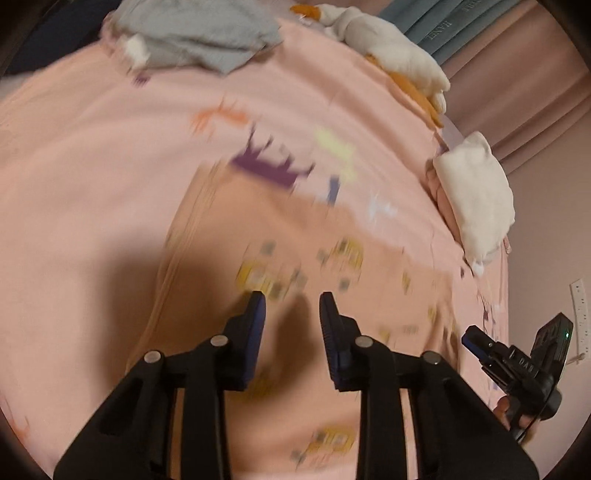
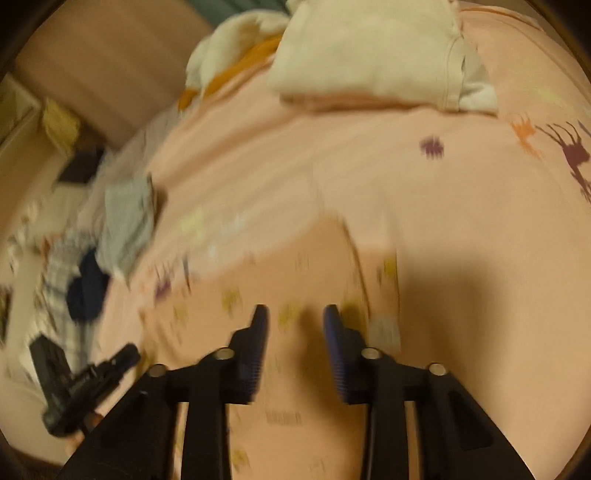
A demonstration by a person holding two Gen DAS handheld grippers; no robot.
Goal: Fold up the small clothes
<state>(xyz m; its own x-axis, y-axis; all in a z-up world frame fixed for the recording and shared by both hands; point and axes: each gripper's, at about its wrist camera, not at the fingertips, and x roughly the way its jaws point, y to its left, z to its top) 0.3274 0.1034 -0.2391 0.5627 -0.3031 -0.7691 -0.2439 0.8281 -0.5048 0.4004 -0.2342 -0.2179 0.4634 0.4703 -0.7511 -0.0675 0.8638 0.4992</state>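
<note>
The main risk is to the fold: the peach garment [image 1: 295, 295] lies flat on the bed [image 1: 92, 166] right under both tools, and with each tool's fingers parted and nothing between them, nothing pins the cloth; a fingertip dragged across it could snag a layer and pull the fold askew; both views are smeared with blur, so a fresh grasp aimed now could land on the sheet and not on the garment's edge, since the two are nearly the same pink; the sheet's own prints add to the confusion.

The left tool [image 1: 292, 295] hangs just above the garment with a modest gap between its blue pads, holding nothing; the right tool [image 2: 295, 308] stands likewise, partly open and empty, over the same cloth; from the left wrist view the right tool sits low and to the right, near the bed's edge.

The garment is a soft peach piece with small yellow and grey prints, its far edge just ahead of the fingertips, a long seam running along its left side; it looks thin and limp. Ahead and to the right of the left tool rests a cream folded stack [image 1: 476, 199]; far ahead lies a grey garment [image 1: 199, 33], seemingly unfolded.
</note>
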